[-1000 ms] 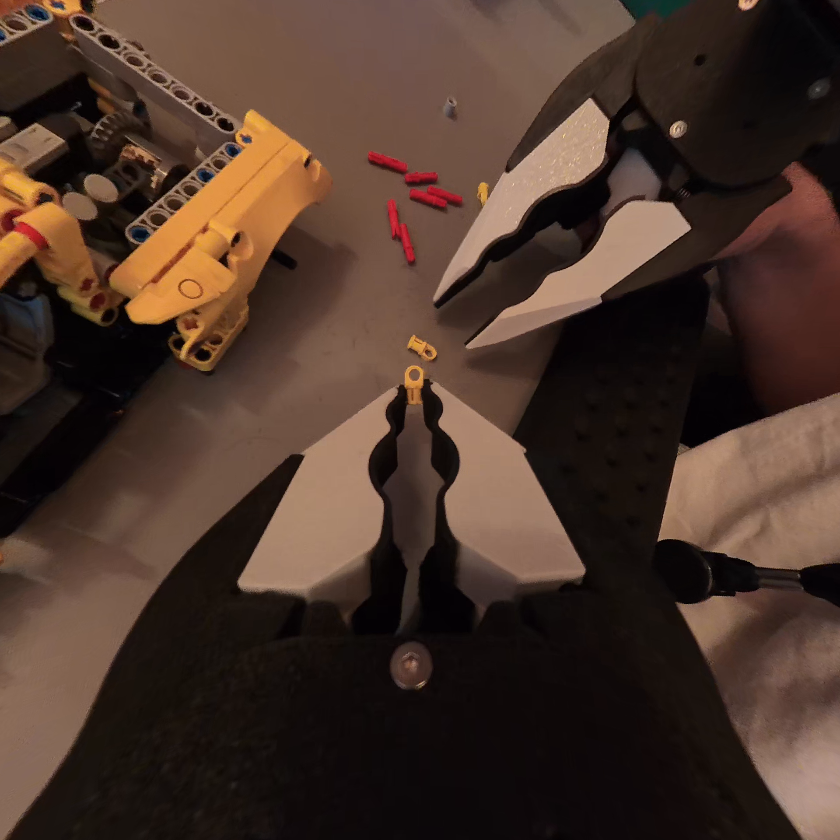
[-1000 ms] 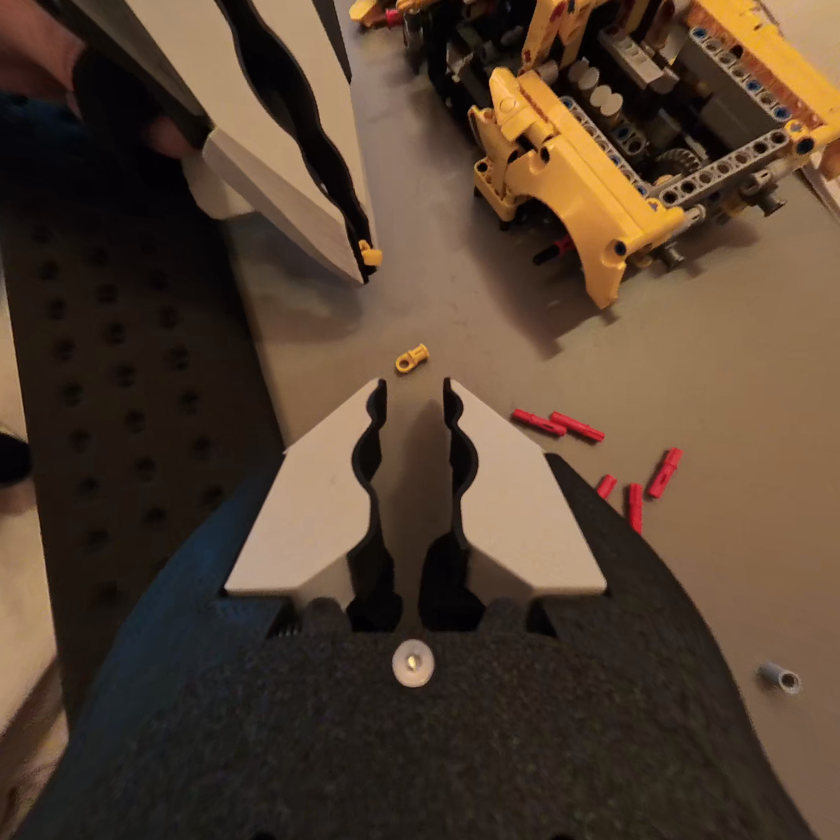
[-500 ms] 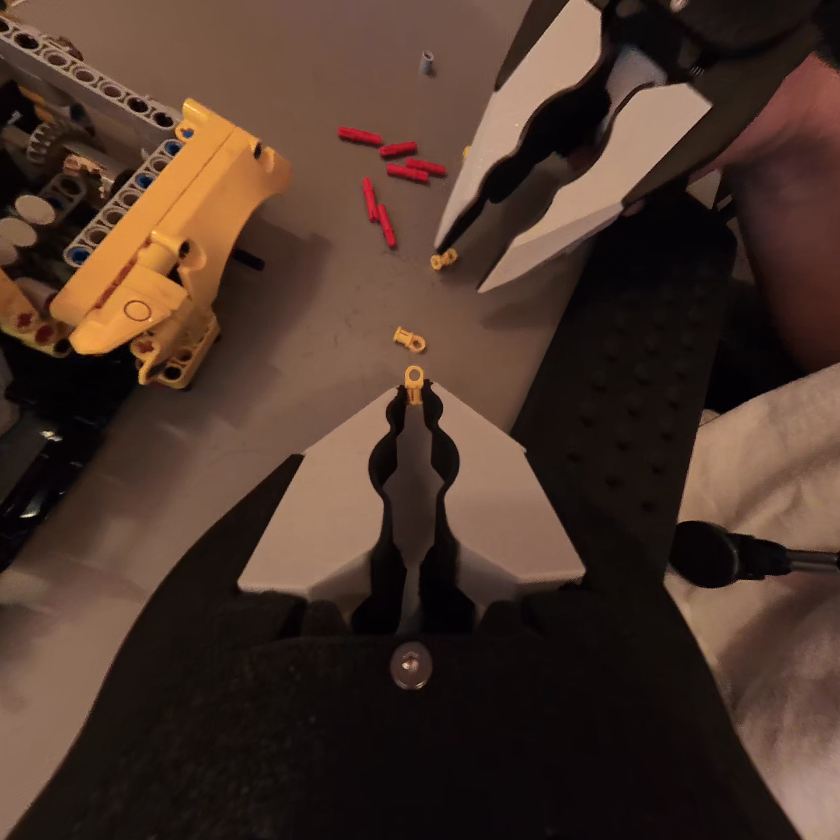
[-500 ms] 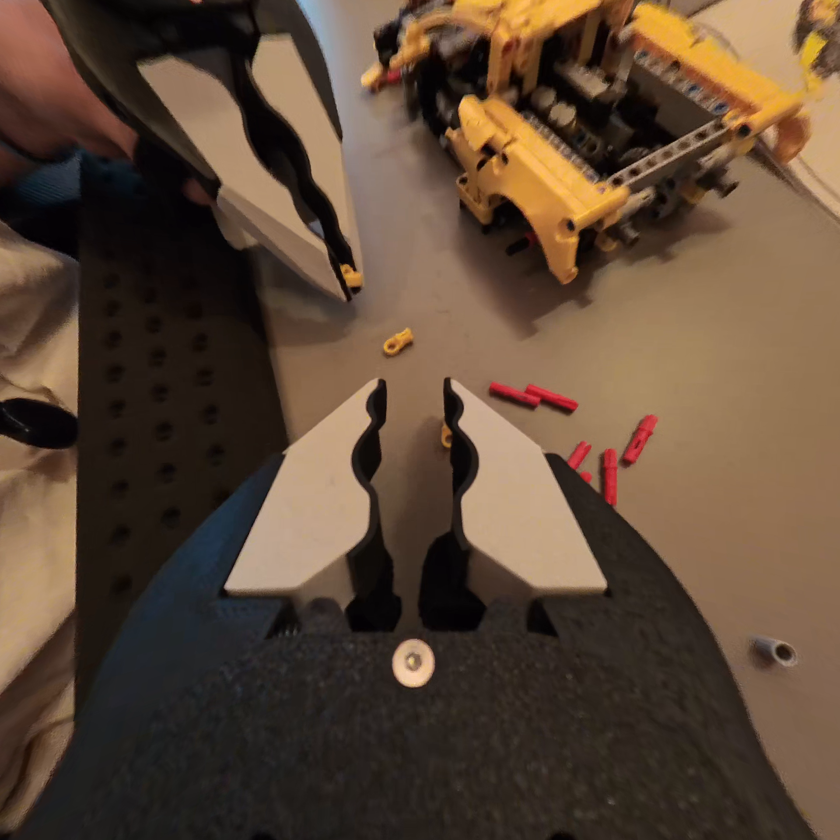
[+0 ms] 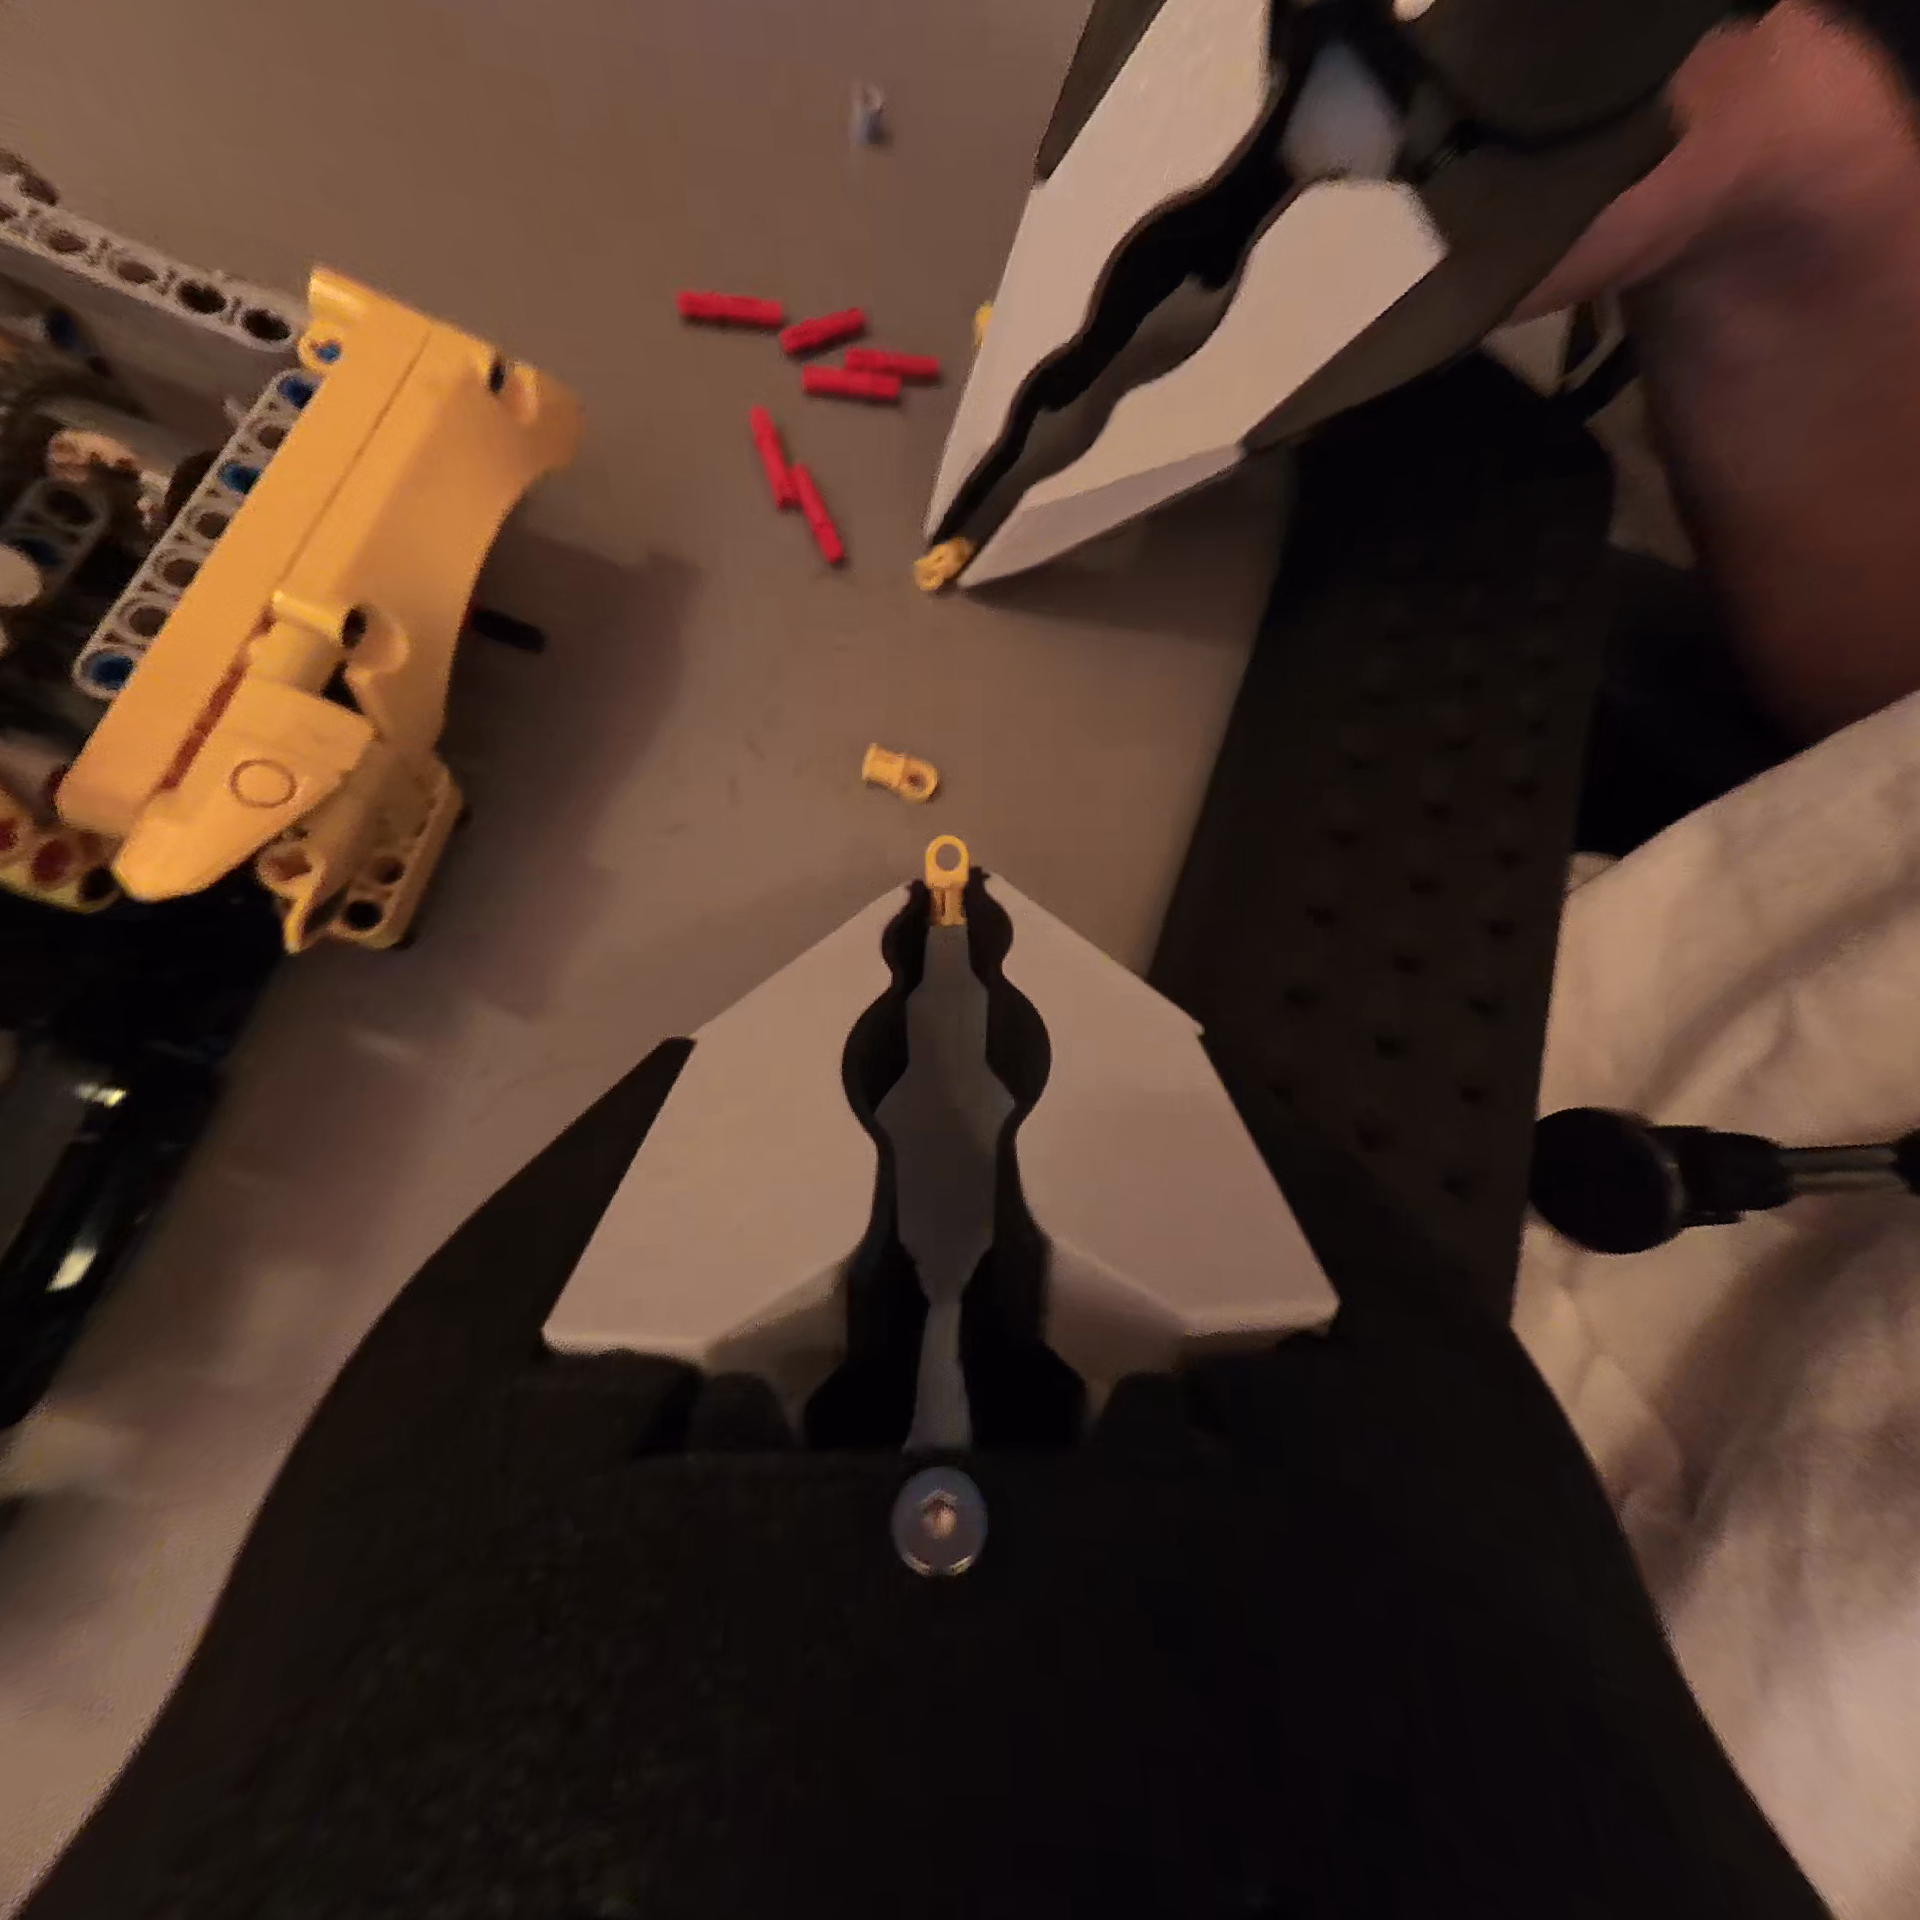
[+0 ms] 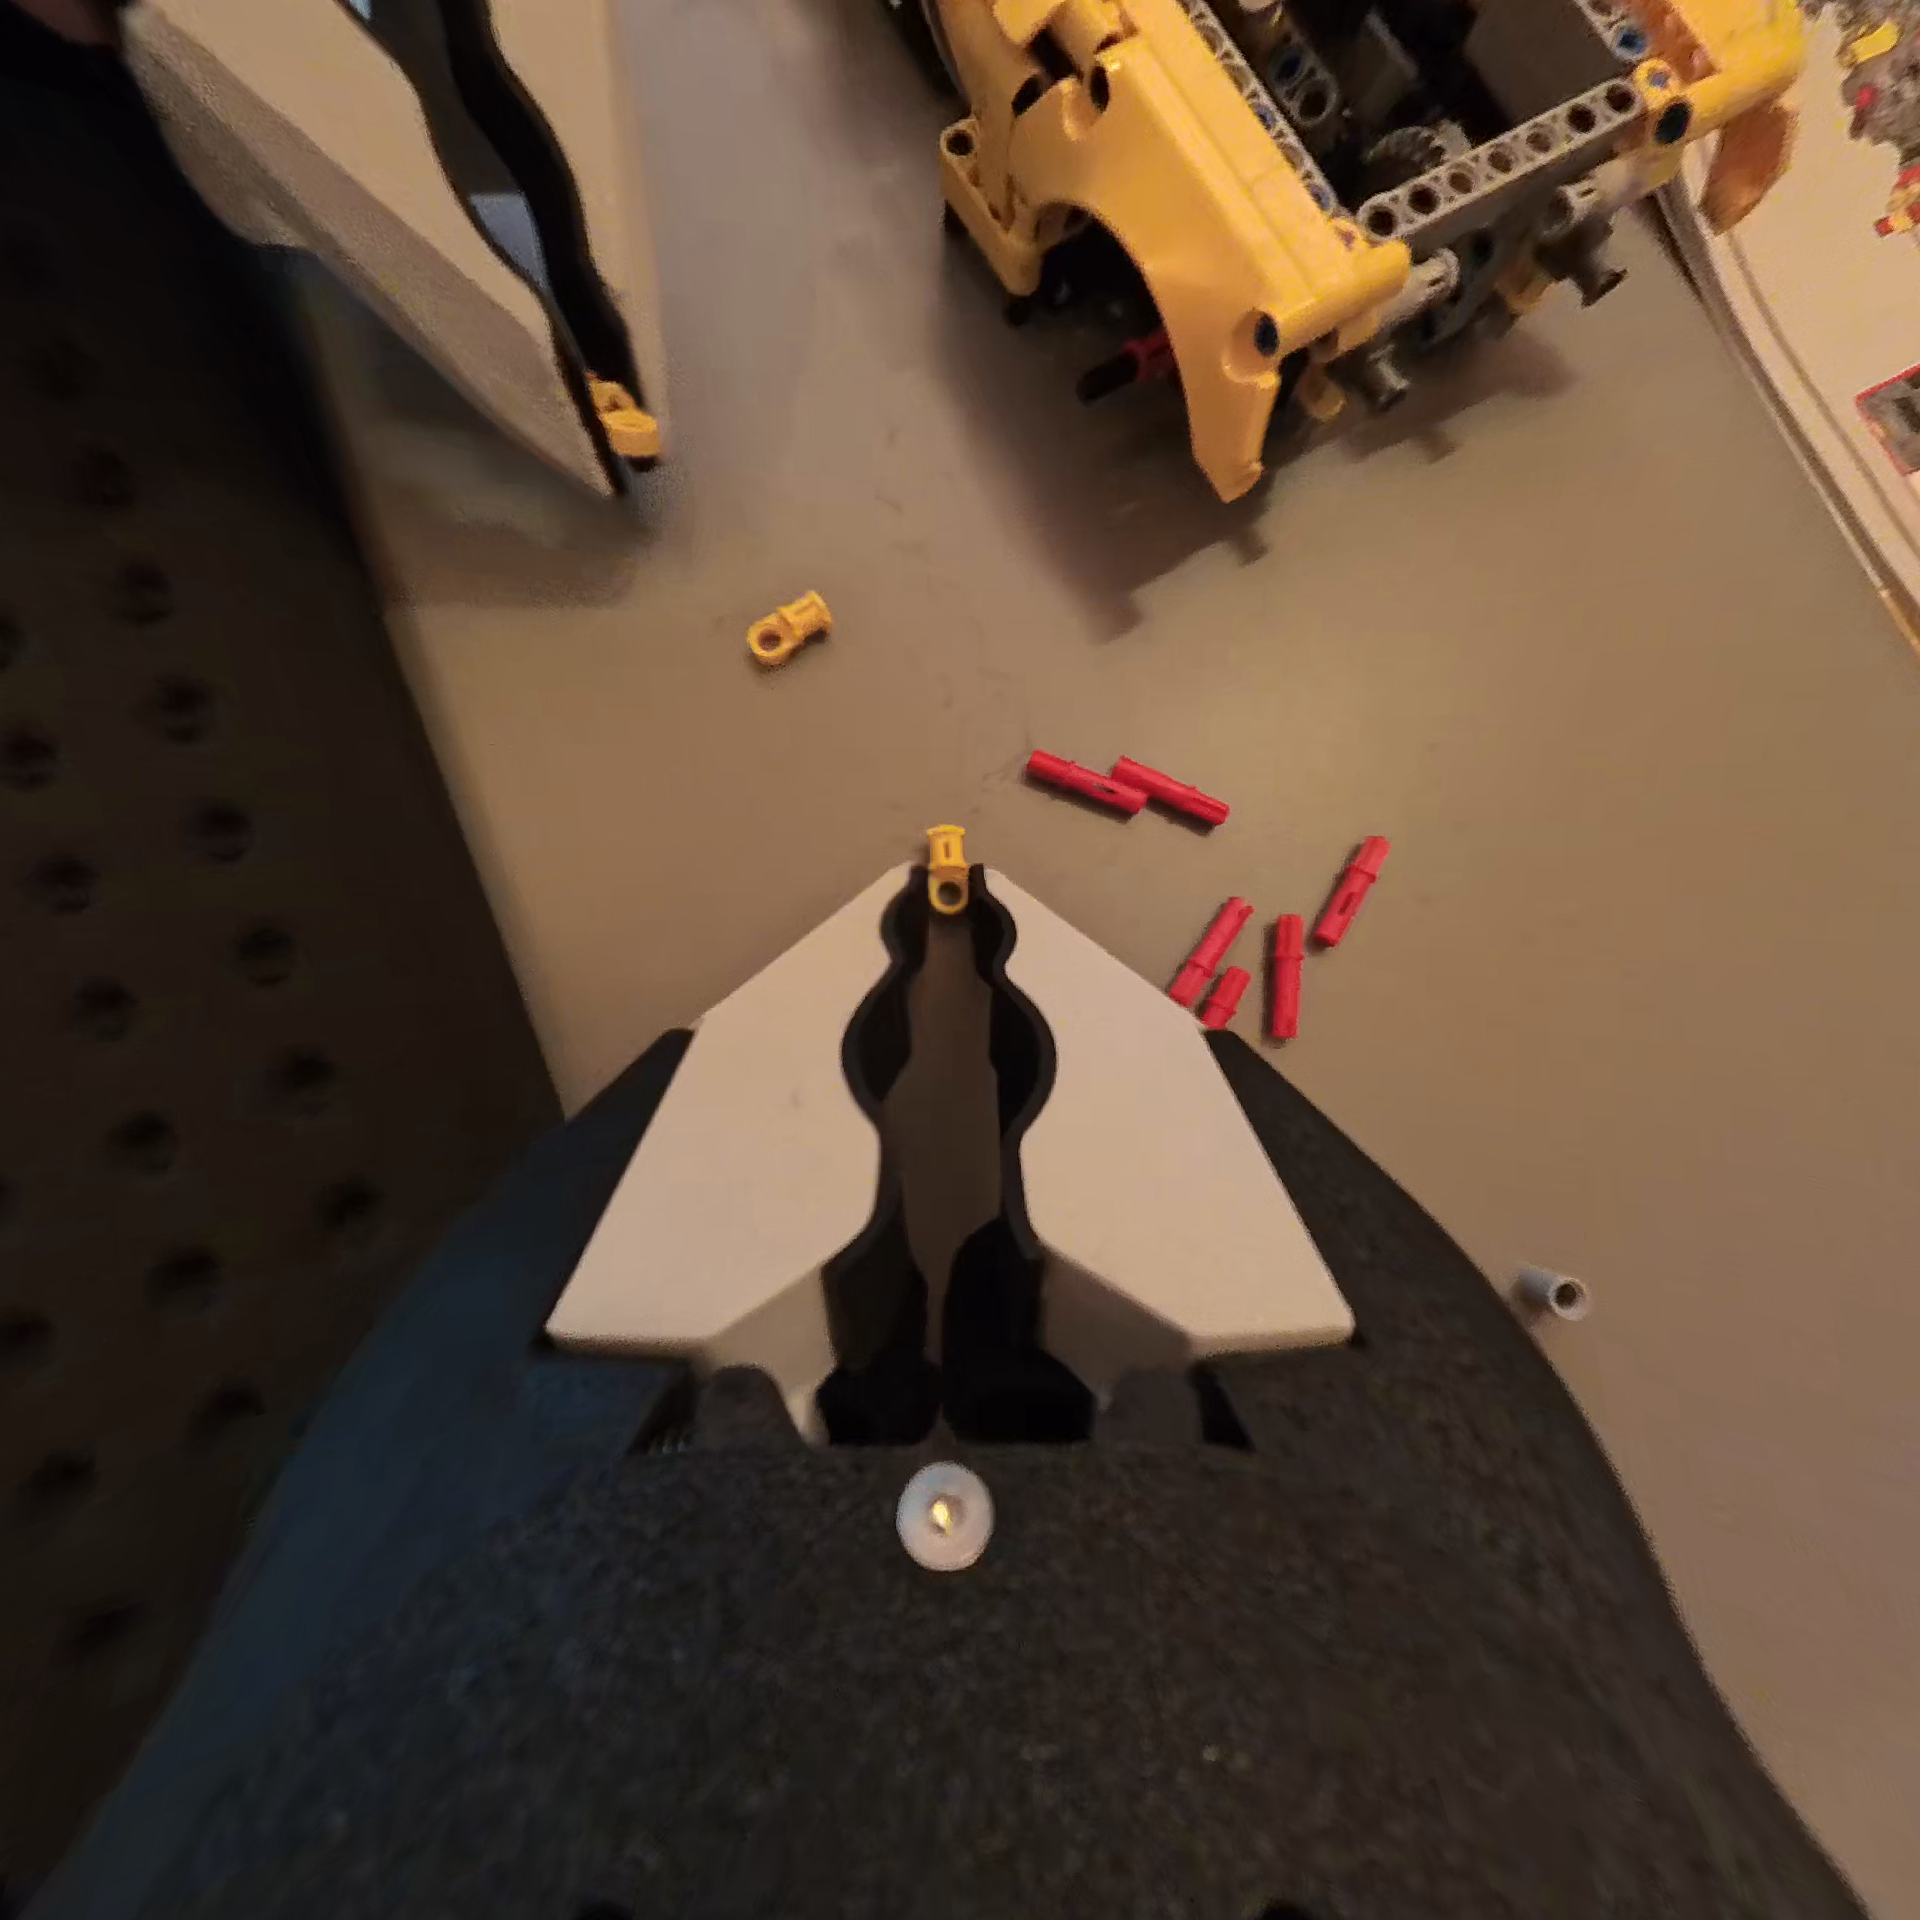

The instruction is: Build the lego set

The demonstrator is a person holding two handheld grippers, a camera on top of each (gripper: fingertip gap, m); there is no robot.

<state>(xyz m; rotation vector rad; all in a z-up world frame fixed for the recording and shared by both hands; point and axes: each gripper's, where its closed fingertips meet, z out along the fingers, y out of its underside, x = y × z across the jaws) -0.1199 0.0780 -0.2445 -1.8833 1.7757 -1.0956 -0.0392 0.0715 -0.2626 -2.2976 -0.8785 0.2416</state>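
My left gripper (image 5: 945, 891) is shut on a small yellow connector piece (image 5: 947, 871) held at its tips, above the grey table; it also shows in the right wrist view (image 6: 623, 426). My right gripper (image 6: 948, 883) is shut on a second small yellow connector (image 6: 945, 864); it shows in the left wrist view (image 5: 951, 561) at the upper right, low over the table. A third yellow connector (image 5: 900, 771) (image 6: 790, 628) lies loose on the table between the two grippers. The partly built yellow and grey lego vehicle (image 5: 281, 623) (image 6: 1278, 208) stands to one side.
Several red pins (image 5: 821, 384) (image 6: 1226, 894) lie scattered on the table. A small grey bush (image 5: 869, 112) (image 6: 1553, 1294) lies apart. A black perforated mat (image 5: 1382, 831) (image 6: 156, 831) borders the table. A printed booklet (image 6: 1860, 343) lies at the far right edge. The tips of one gripper are about 9 cm away from the tips of the other. The small grey bush (image 6: 1553, 1294) lies some 12 cm from my right tips, 20 cm from my left tips.
My right gripper has closed on a yellow connector that lay on the table and now holds it. My left gripper keeps its grip on its own connector; the view has shifted slightly.
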